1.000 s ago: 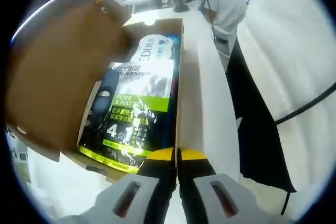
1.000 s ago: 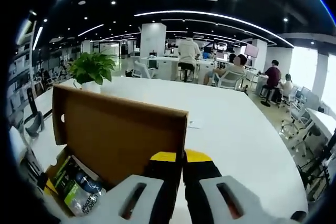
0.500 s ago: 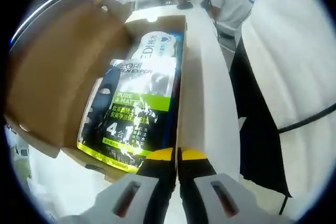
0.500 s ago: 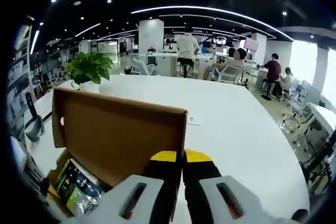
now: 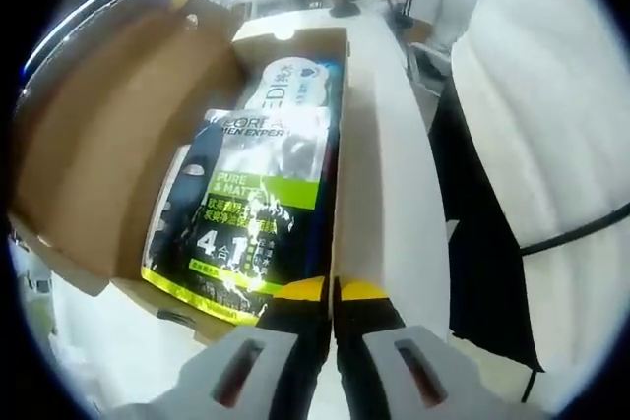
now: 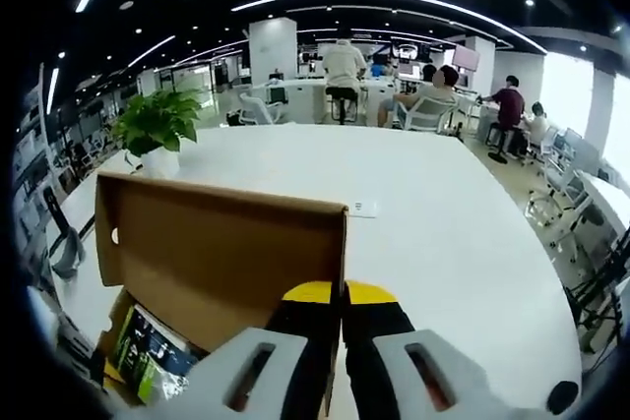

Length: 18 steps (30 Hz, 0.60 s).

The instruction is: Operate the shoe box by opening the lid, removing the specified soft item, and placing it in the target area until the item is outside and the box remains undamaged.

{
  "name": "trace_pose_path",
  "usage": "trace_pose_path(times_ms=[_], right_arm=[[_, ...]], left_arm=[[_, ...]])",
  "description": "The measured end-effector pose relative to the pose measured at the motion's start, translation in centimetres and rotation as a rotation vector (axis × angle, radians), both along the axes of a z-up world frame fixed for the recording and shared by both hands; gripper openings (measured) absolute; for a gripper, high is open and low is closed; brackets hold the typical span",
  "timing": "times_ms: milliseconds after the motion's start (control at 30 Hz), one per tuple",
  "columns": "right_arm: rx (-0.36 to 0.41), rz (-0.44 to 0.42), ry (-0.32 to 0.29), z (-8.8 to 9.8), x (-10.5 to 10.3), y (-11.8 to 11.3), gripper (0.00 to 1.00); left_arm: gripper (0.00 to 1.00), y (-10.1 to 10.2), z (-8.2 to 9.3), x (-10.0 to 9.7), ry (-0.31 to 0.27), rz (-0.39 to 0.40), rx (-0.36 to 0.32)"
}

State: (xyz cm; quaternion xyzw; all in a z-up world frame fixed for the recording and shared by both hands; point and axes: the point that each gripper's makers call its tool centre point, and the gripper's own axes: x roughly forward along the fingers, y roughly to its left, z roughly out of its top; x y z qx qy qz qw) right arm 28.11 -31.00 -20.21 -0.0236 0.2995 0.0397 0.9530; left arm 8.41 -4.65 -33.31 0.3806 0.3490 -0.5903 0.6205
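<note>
You work at a big white table [image 6: 443,243] in an open office with black ceiling and light strips; people sit at far desks, and a plant [image 6: 156,123] stands on the far left of the table. The box [image 5: 340,145] is open, its lid [image 5: 108,135] raised on the left. Inside lies the soft pack [image 5: 246,213], black and green with white print, flat on top of a white pack [image 5: 285,86]. Your left gripper [image 5: 333,292] is clenched on the near edge of the box's right wall, jaws together. Your right gripper [image 6: 343,294] is pressed closed on the lid's edge [image 6: 340,243], at its right corner. In the right gripper view the pack [image 6: 148,346] shows under the lid, still in the box.
</note>
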Motion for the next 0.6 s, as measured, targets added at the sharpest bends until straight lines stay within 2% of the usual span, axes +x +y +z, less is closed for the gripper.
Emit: trace_pose_path(times_ms=[167,300,333,367,433,500,600], right_arm=[[-0.027,0.041,0.042,-0.6,0.6,-0.1,0.0],[-0.026,0.106,0.155,-1.3,1.2,-0.1,0.0],[-0.022,0.103,0.162,-1.4,1.2,-0.1,0.0],[-0.045,0.129,0.196,-1.8,1.6,-0.2,0.0],[-0.075,0.146,0.216,-2.3,2.0,-0.1,0.0],[-0.085,0.154,0.236,-2.8,2.5,-0.1,0.0],[-0.094,0.168,0.262,-3.3,2.8,-0.3,0.0]], left_arm=[[0.01,-0.1,-0.4,-0.1,-0.012,0.006,0.015],[0.01,-0.3,-0.7,0.0,-0.005,0.014,0.025],[0.01,-0.2,-0.7,0.0,0.003,0.029,0.047],[0.01,-0.2,-0.7,0.0,0.001,0.029,0.051],[0.01,-0.2,-0.7,-0.1,-0.016,-0.004,0.05],[0.01,-0.2,-0.6,0.0,0.009,0.029,0.027],[0.01,-0.2,-0.7,0.0,0.0,0.021,0.035]])
